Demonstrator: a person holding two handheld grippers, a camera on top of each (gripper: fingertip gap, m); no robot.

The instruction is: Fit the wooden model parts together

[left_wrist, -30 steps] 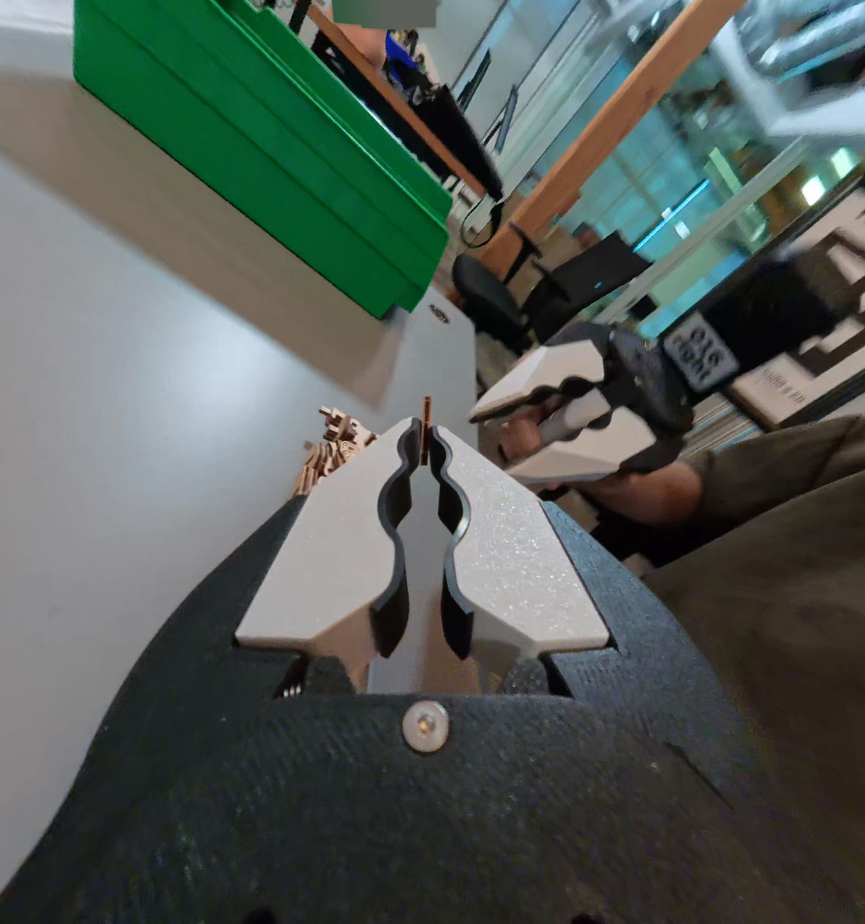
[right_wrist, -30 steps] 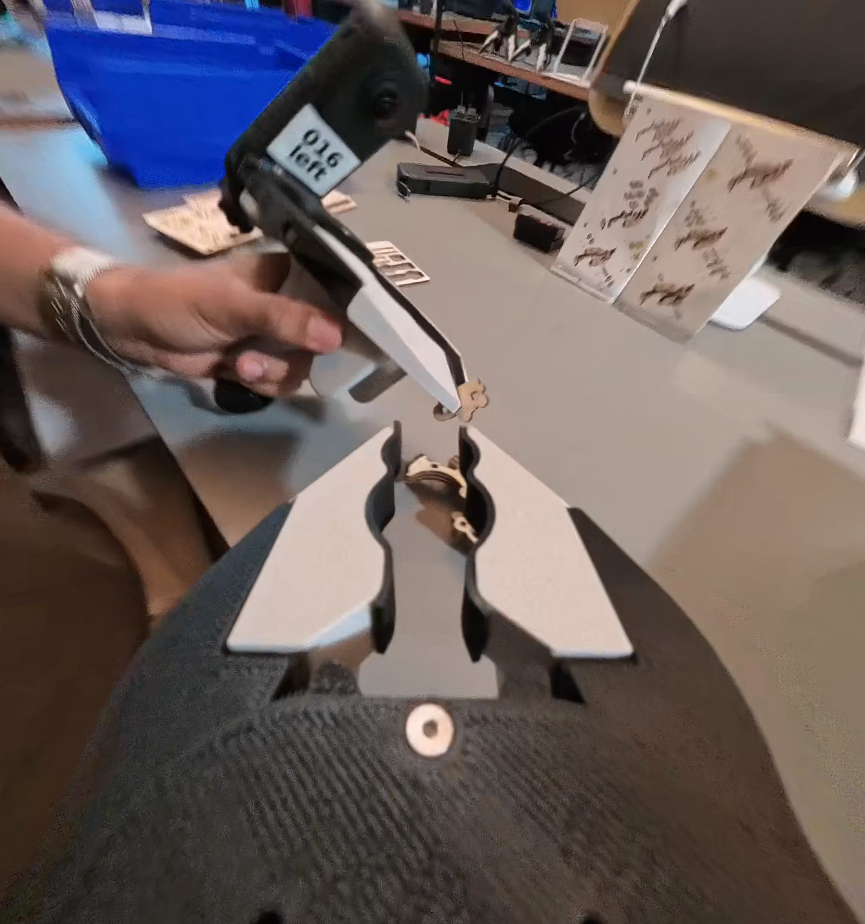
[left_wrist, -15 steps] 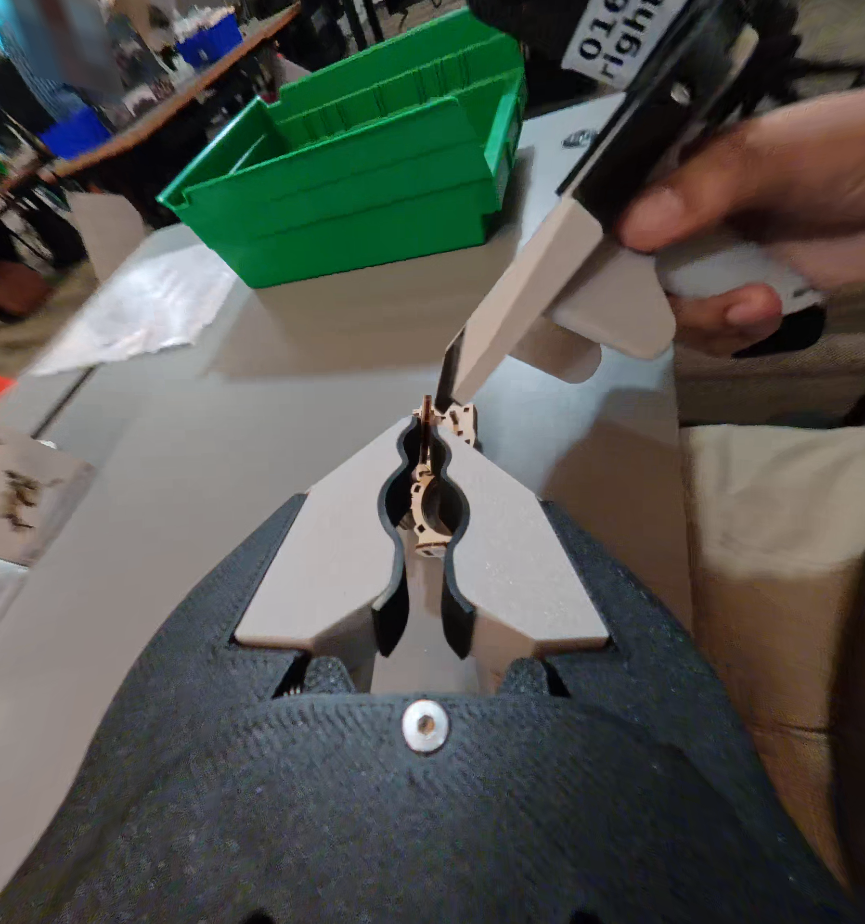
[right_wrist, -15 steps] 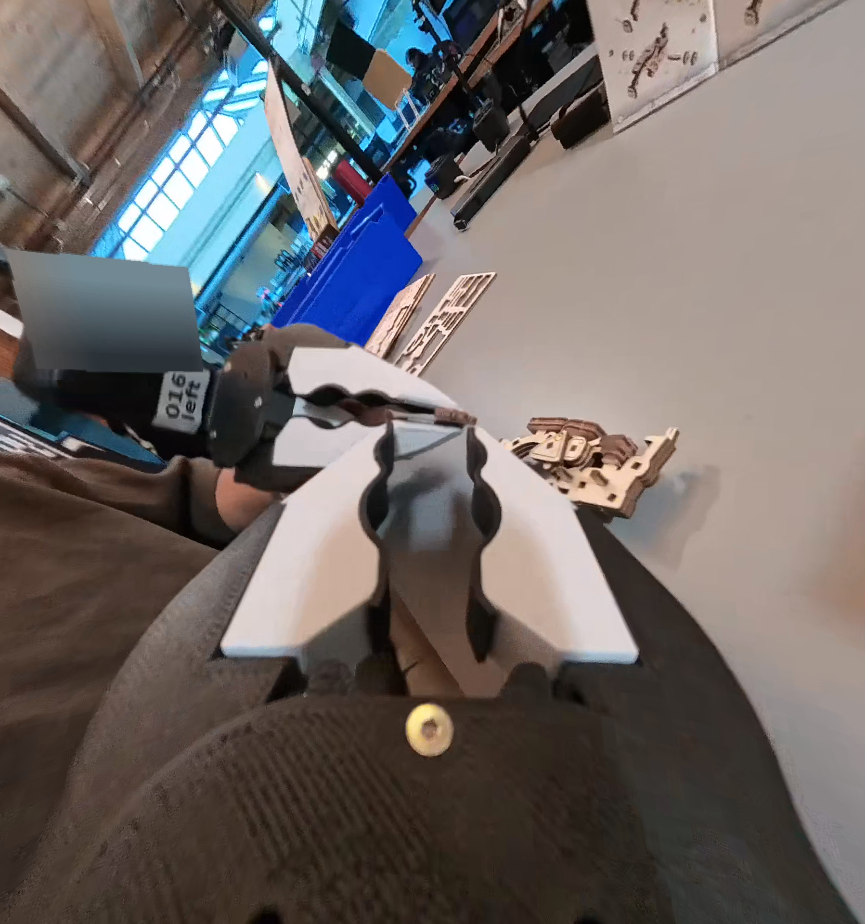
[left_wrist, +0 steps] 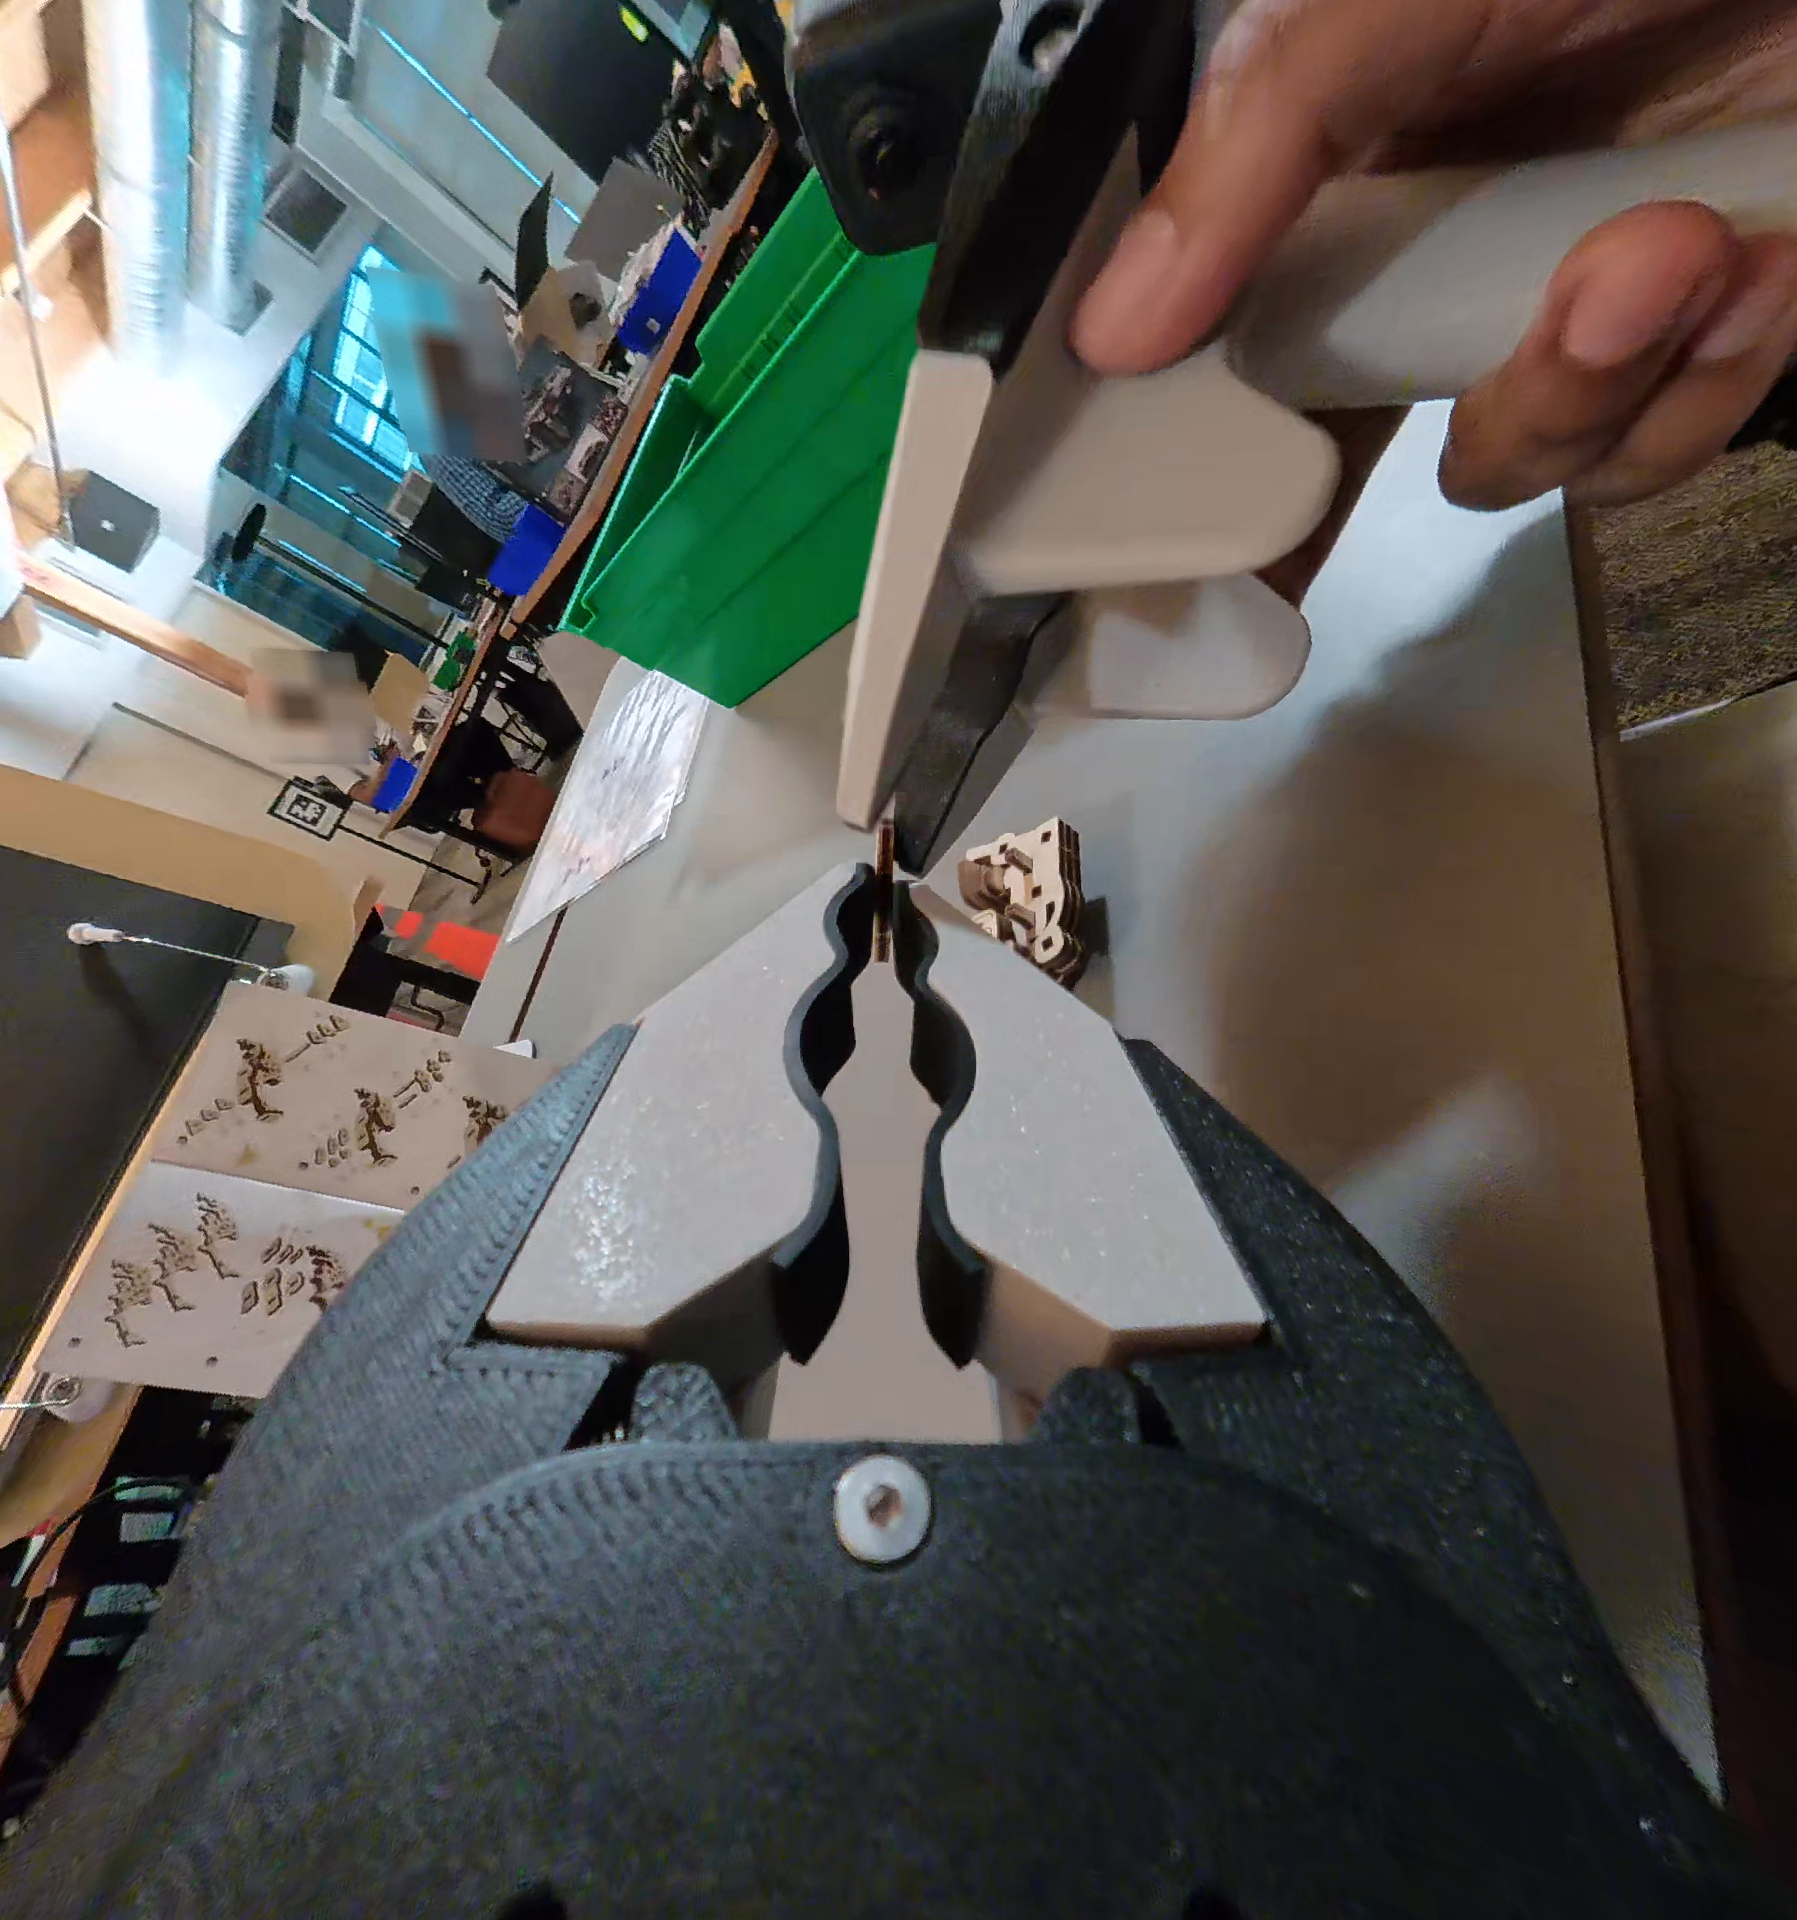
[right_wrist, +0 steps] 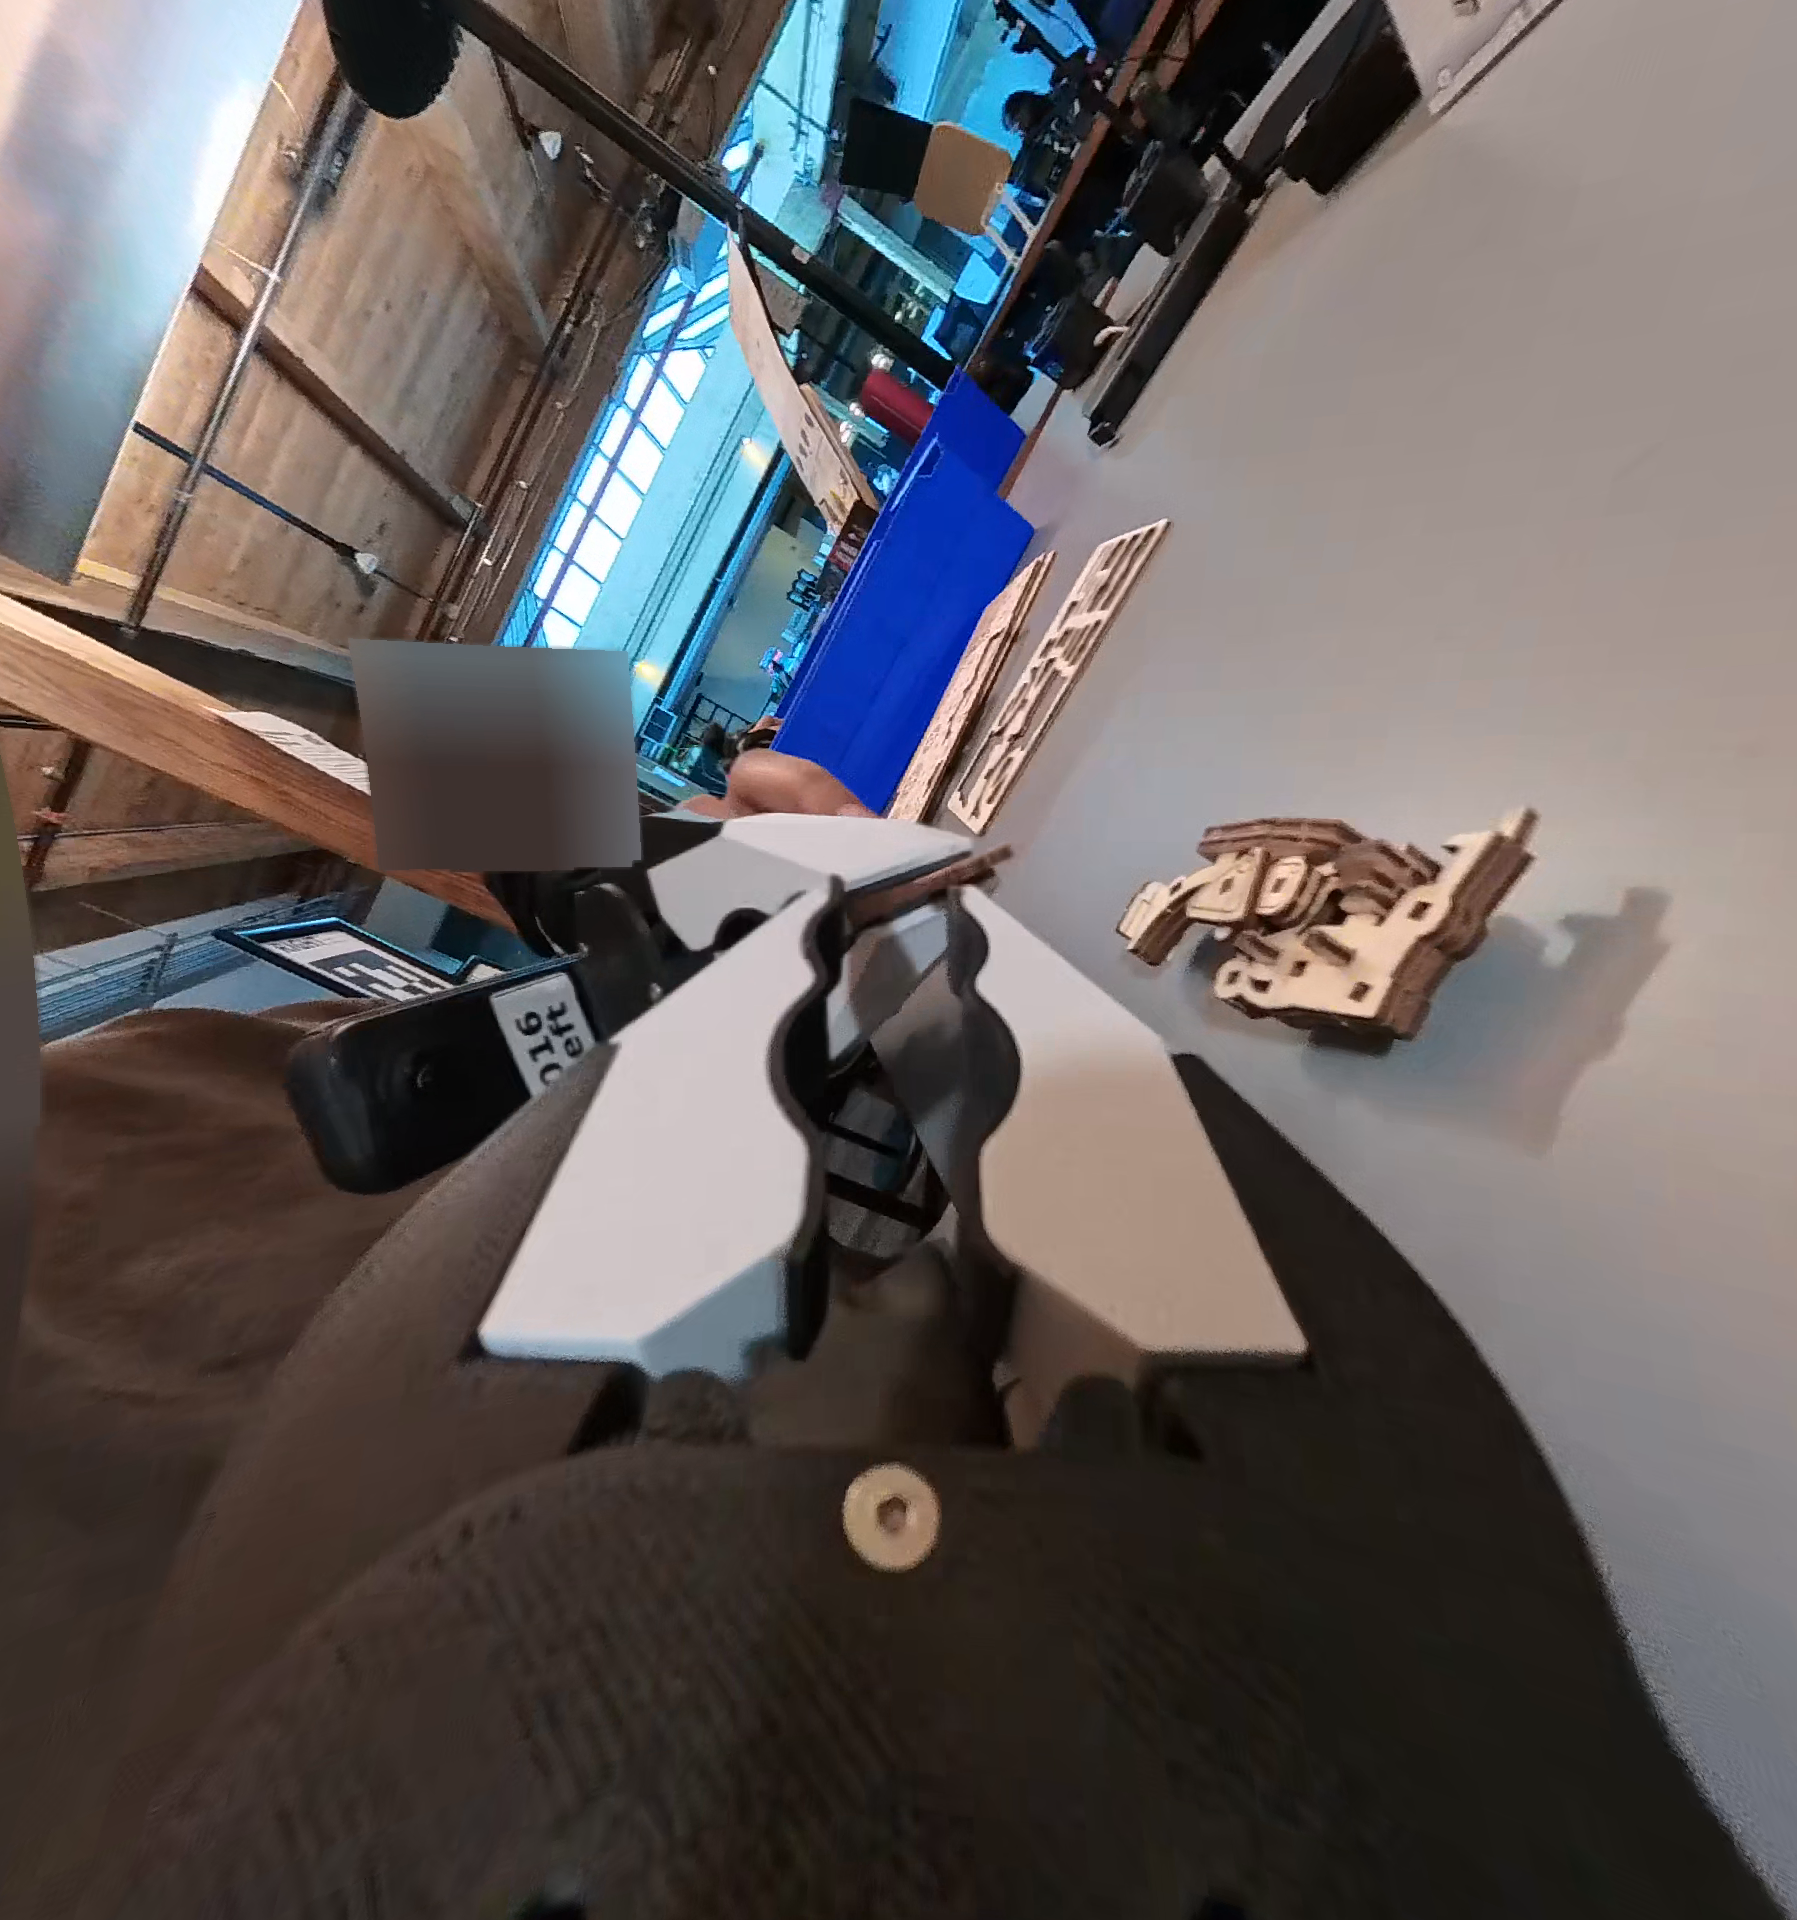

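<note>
My left gripper (left_wrist: 881, 902) is shut on a thin flat wooden part (left_wrist: 882, 883), seen edge-on and sticking out past the tips. My right gripper (left_wrist: 889, 831) comes down from above, held by a hand, with its tips at the part's free end. In the right wrist view the right gripper (right_wrist: 896, 906) is open, with the wooden part (right_wrist: 961, 871) and the left gripper (right_wrist: 769, 868) just beyond its tips. I cannot tell whether they touch. The partly built wooden model (right_wrist: 1330, 925) lies on the grey table; it also shows in the left wrist view (left_wrist: 1029, 899).
A green bin (left_wrist: 769, 499) stands behind on the table (left_wrist: 1341, 935). Printed boards (left_wrist: 291, 1174) stand to the left. A blue bin (right_wrist: 904, 623) and flat wooden part sheets (right_wrist: 1050, 675) lie farther off. A person's clothed lap (right_wrist: 198, 1195) is close to the grippers.
Both grippers have rolled and drawn closer together. The right gripper now sits right over the left gripper's tips. The left gripper still holds its wooden part.
</note>
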